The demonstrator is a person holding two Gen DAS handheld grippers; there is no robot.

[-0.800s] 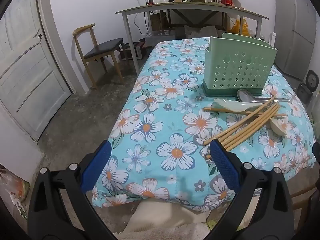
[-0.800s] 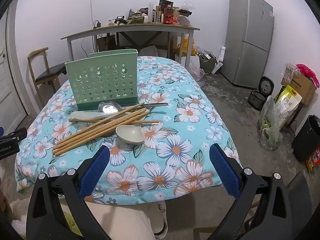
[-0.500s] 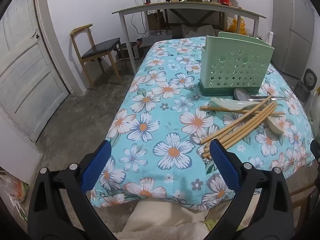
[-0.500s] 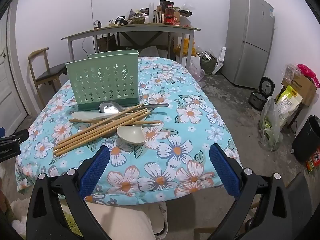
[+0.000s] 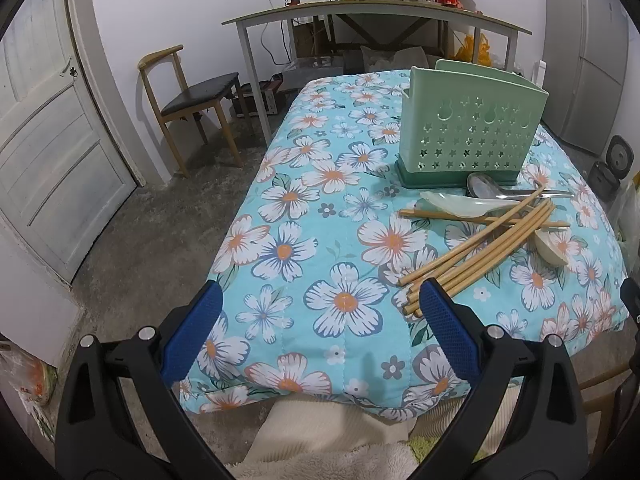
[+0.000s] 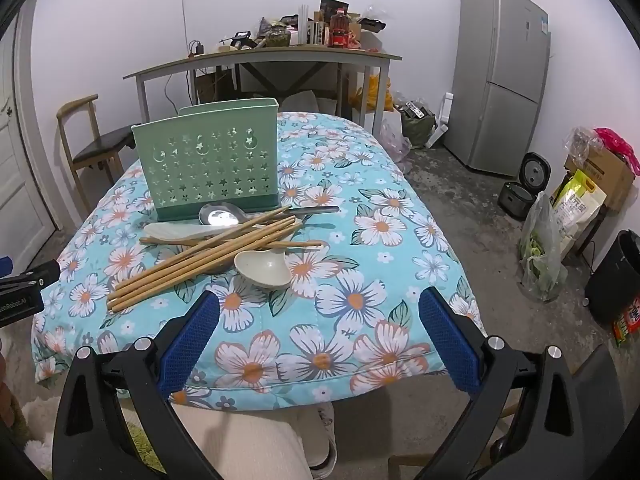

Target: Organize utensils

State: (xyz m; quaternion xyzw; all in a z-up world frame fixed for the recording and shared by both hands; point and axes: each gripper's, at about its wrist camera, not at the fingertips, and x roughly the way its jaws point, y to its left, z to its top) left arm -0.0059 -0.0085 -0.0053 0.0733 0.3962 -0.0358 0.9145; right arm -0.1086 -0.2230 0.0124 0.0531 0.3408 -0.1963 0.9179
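A green utensil holder (image 5: 468,132) (image 6: 208,164) with star cutouts stands on the floral-cloth table (image 5: 320,240) (image 6: 360,240). In front of it lie several wooden chopsticks (image 5: 480,248) (image 6: 200,260), a metal spoon (image 5: 484,186) (image 6: 220,214), a pale green spoon (image 5: 452,204) (image 6: 176,232) and a cream soup spoon (image 5: 550,246) (image 6: 264,270). My left gripper (image 5: 316,320) is open and empty over the table's near edge, left of the chopstick ends. My right gripper (image 6: 316,322) is open and empty over the near edge, below the cream spoon.
A wooden chair (image 5: 188,96) and a white door (image 5: 48,140) stand at the left. A cluttered grey table (image 6: 264,60) is behind. A fridge (image 6: 504,80), rice cooker (image 6: 520,196), bags (image 6: 560,232) and a black bin (image 6: 616,276) sit on the right floor.
Both grippers have drifted slightly; the left view shifted a little forward and right toward the table. Nothing on the table has moved and both grippers stay open.
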